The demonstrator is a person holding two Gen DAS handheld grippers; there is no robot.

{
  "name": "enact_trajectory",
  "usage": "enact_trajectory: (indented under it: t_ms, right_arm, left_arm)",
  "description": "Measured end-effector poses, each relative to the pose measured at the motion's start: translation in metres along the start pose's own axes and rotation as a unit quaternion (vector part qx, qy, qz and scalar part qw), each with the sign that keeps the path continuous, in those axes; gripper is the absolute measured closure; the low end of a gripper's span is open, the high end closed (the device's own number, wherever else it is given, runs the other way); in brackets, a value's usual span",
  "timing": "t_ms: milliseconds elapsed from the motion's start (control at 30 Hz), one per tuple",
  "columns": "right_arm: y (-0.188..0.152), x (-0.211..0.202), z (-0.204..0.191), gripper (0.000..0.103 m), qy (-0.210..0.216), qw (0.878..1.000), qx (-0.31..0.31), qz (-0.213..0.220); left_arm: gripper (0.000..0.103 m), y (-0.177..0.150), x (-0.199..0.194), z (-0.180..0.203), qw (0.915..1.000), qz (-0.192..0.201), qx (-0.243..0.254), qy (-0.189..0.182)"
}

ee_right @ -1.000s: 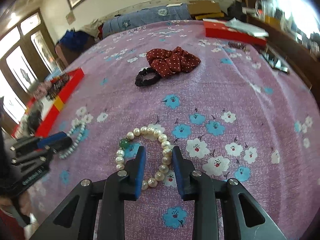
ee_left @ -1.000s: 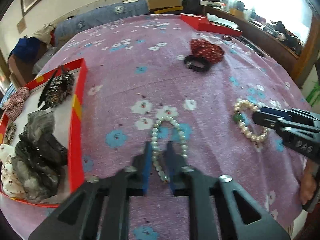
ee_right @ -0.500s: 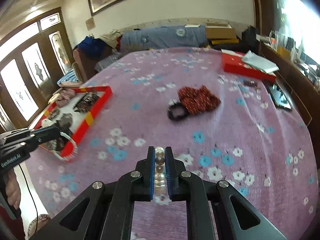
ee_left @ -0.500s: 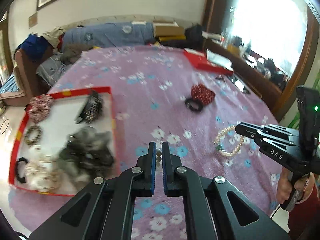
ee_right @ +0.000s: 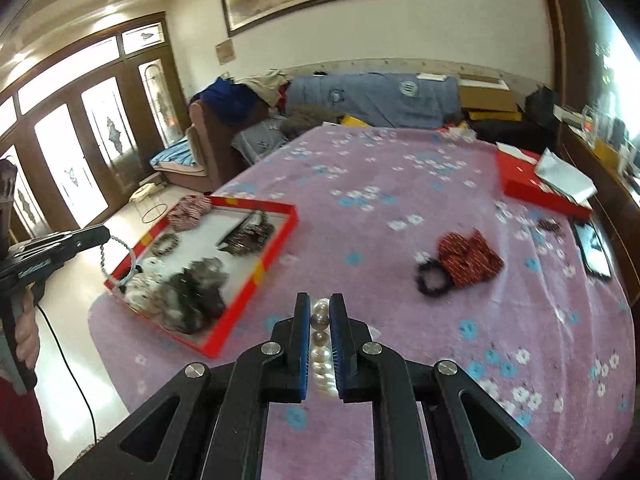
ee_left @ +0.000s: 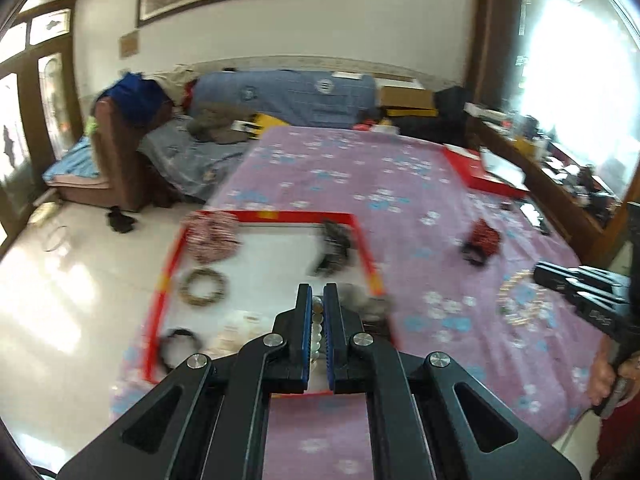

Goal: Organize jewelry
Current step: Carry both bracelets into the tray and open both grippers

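gripping a bead bracelet [ee_left: 317, 322], the left gripper [ee_left: 316, 300] hangs above the near part of the red tray [ee_left: 276, 215], at the left edge of the purple cloth [ee_right: 400, 208]. the right gripper [ee_right: 320, 308], fingers clenched on a pearl bracelet [ee_right: 321, 354], is held over the cloth, right of the tray. a red scrunchie [ee_right: 470, 258] and a black hair tie [ee_right: 433, 278] lie farther right.

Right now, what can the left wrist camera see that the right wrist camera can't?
Only the left wrist view shows the right tool dangling its pearl bracelet. Only the right wrist view shows the left tool dangling its bead bracelet, plus a phone. Both show the red tray of hair things, the red scrunchie, and the flowery purple cloth.
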State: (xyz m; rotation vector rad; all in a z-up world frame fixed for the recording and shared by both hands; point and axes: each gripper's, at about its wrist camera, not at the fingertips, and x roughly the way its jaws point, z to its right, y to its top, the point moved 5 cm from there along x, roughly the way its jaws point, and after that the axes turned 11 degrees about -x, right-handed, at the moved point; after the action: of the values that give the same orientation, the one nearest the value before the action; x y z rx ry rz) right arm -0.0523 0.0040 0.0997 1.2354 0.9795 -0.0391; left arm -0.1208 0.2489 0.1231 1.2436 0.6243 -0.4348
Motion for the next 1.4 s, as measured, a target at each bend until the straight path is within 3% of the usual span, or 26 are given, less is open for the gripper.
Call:
enact_trajectory:
  t_ms: [367,633,900,1067,1200,1400]
  right_arm:
    - [0.052,0.045,-0.065,0.092,0.055,0.998,-0.028,-0.010]
    - [0.098,0.100,-0.091,0.092,0.067,0.997,-0.027,-0.029]
    - [0.136,0.165,-0.087,0.092,0.057,0.997,-0.003,-0.055]
    - [0.148,0.204,-0.085,0.092,0.058,0.995,0.018,-0.076]
    - [0.157,0.230,-0.088,0.092,0.084,0.992,0.047,-0.083]
    - [0.160,0.251,-0.092,0.091,0.117,0.987,0.070,-0.086]
  left_arm:
    - [0.098,0.029,0.034,-0.062,0.9985,-0.030,-0.044,0.016]
    - [0.098,0.040,0.080,-0.064,0.9958,-0.054,-0.071,-0.020]
    - [0.098,0.054,0.144,-0.060,0.9905,-0.087,-0.097,-0.044]
    - [0.098,0.066,0.183,-0.070,0.9895,-0.097,-0.104,-0.021]
    - [0.098,0.067,0.209,-0.087,0.9861,-0.114,-0.121,0.004]
    - [0.098,0.061,0.221,-0.102,0.9834,-0.122,-0.134,0.010]
